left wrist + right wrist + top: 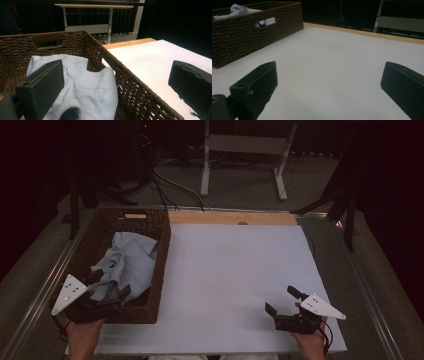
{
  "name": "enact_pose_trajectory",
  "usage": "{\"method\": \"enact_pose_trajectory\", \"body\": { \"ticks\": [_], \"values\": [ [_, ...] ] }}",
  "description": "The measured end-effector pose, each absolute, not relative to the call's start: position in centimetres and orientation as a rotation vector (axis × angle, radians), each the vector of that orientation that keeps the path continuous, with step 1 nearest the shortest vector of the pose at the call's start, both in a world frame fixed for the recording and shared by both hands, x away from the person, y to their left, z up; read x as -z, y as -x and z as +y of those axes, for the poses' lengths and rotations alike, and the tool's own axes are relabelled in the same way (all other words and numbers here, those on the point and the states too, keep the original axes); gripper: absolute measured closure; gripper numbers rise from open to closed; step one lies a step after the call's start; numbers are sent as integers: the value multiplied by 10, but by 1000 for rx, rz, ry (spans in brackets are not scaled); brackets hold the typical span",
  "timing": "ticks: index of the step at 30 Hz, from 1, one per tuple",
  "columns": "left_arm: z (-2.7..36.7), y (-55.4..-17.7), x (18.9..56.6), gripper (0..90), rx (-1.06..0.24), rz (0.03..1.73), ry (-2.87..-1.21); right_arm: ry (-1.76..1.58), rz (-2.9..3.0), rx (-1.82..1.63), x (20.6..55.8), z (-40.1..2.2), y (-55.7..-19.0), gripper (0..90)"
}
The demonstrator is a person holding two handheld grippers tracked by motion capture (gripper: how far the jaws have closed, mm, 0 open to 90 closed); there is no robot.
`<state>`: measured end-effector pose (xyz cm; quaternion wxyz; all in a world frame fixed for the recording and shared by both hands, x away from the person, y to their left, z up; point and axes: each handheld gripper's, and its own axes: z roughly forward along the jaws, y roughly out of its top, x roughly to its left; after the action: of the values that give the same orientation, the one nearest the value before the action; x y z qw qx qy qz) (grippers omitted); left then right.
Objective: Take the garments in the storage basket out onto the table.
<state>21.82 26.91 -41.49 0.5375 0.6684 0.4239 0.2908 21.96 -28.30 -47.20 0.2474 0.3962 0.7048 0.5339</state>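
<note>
Left claw (107, 287) spread wide at the basket's near end, gripping nothing.
One jaw sits over the pale blue cloth (127, 262) inside the brown wicker basket (162, 265), the other outside its wall above the white table (235, 270). Right claw (284, 301) also spread, empty, low over the table's near right, well apart from the basket.

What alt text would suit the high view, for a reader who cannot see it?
A dark brown woven wicker basket holding a crumpled pale blue cloth sits at the left of a white table. The left gripper reaches into it with jaws apart; the right gripper rests open on the table.
</note>
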Motion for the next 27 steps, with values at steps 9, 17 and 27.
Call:
{"method": "enact_pose_trajectory", "body": {
  "ticks": [9,17,27],
  "values": [
    [271,-226,415,19,-663,1003,-1611,-1080,1916,-1458,472,-284,-220,11],
    [275,-231,414,19,-636,1000,-1622,-1083,1914,-1461,472,-284,-219,11],
    [279,-236,414,19,-610,994,-1653,-1084,1913,-1463,472,-283,-219,11]
  ]
}}
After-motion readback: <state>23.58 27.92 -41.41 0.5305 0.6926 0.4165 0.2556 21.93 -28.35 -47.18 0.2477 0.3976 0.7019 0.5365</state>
